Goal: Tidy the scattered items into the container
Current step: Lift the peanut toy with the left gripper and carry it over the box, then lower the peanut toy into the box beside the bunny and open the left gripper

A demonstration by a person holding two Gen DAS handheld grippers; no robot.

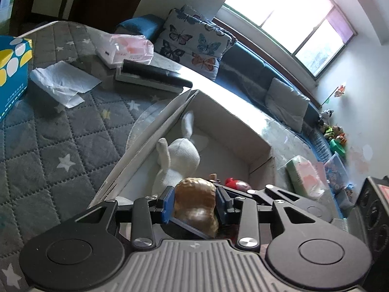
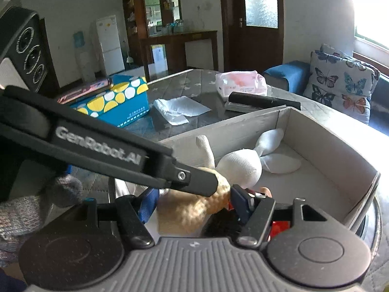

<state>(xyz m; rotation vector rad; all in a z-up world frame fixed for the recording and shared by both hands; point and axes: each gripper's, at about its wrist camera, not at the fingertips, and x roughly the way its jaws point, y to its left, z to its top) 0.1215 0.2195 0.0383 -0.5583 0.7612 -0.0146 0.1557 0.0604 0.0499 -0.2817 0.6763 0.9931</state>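
Note:
A white cardboard box (image 1: 231,121) (image 2: 328,146) stands on the quilted table. A white knitted rabbit (image 1: 180,160) (image 2: 243,165) lies inside it. My left gripper (image 1: 194,202) is shut on a tan plush toy (image 1: 197,202) just above the box's near end. In the right wrist view the same tan toy (image 2: 192,209) lies between the blue pads of my right gripper (image 2: 192,205), with the left gripper's black arm (image 2: 121,153) crossing over it. A red toy (image 1: 233,182) (image 2: 279,226) lies in the box beside the tan one.
On the table lie a blue and yellow tissue box (image 2: 116,102), a white paper sheet (image 2: 180,108), a black and white flat case (image 2: 255,102) and a pink wipes pack (image 2: 240,82). A sofa with butterfly cushions (image 2: 340,82) lies beyond.

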